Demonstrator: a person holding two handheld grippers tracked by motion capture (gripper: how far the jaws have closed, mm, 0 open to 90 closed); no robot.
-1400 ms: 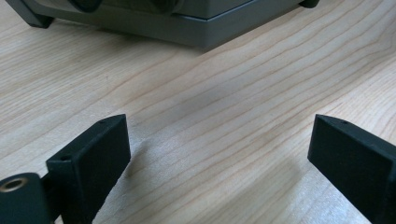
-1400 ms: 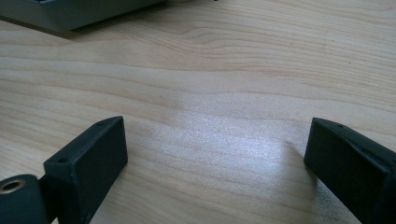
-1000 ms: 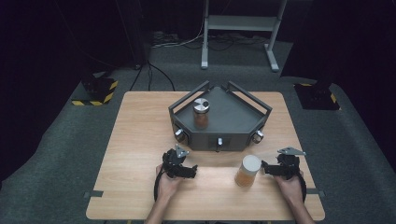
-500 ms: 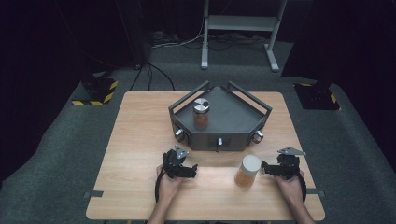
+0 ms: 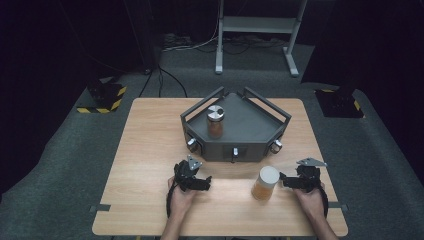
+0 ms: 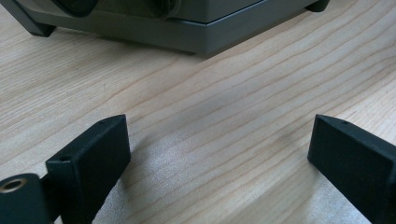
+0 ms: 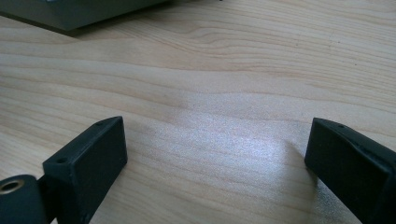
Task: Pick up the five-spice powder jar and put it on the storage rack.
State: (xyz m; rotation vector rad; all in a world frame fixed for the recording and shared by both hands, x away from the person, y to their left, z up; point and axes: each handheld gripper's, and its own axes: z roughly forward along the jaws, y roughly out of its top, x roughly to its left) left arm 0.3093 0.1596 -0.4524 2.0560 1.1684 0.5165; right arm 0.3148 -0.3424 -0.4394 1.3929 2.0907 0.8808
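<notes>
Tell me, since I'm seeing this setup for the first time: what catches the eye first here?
The dark angular tray at the far middle of the wooden table stands out, with a metal-lidded jar of amber stuff upright on its left part. Nearer the person, a white-lidded jar stands on the table just left of the right hand-held gripper. The left hand-held gripper rests open on bare wood, holding nothing.
</notes>
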